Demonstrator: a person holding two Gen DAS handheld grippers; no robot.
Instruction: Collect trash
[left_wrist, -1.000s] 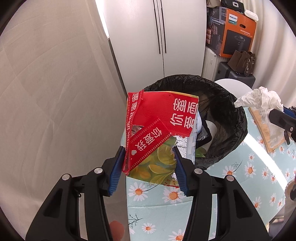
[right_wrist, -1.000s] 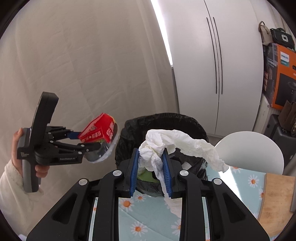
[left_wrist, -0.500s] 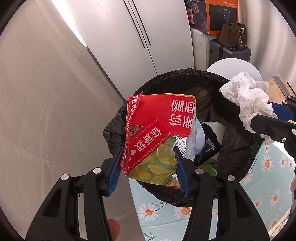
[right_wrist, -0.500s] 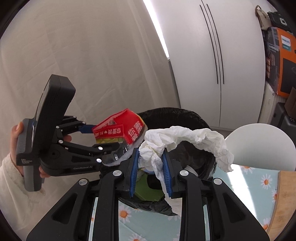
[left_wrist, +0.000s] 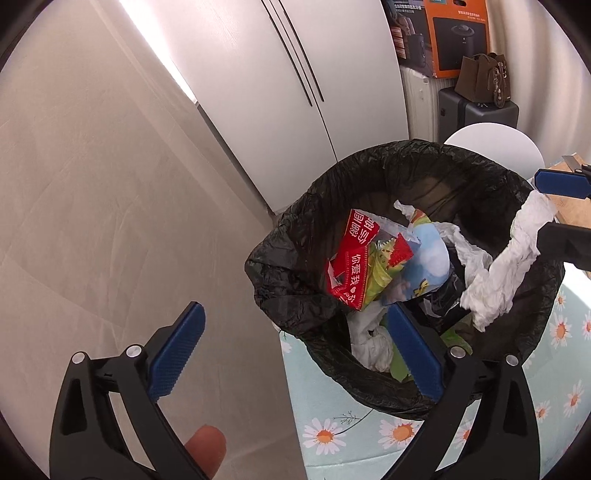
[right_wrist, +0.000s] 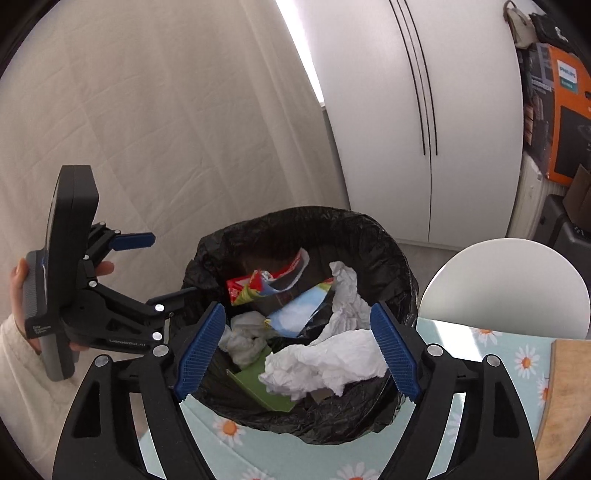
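Note:
A bin with a black liner (left_wrist: 295, 266) (right_wrist: 369, 229) stands at the table's edge, with trash inside. The red and yellow snack wrapper (left_wrist: 354, 269) (right_wrist: 247, 288) lies in the bin. The crumpled white tissue (right_wrist: 325, 365) (left_wrist: 502, 266) is at the bin's mouth, free of the fingers. My left gripper (left_wrist: 295, 350) is open and empty above the bin's left rim; it also shows in the right wrist view (right_wrist: 147, 266). My right gripper (right_wrist: 295, 350) is open and empty above the bin; its fingers (left_wrist: 561, 181) show at the right of the left wrist view.
The table has a daisy-print cloth (left_wrist: 332, 435) (right_wrist: 480, 339). A white round chair (right_wrist: 506, 284) stands behind it, a wooden board (right_wrist: 565, 387) lies at the right. A white cabinet (left_wrist: 295, 74), a curtain (right_wrist: 147, 110), boxes (left_wrist: 458, 33) and a suitcase (left_wrist: 476, 114) stand behind.
Both grippers opened over the bin. The snack wrapper dropped from the left gripper into the bin, and the tissue left the right gripper's fingers.

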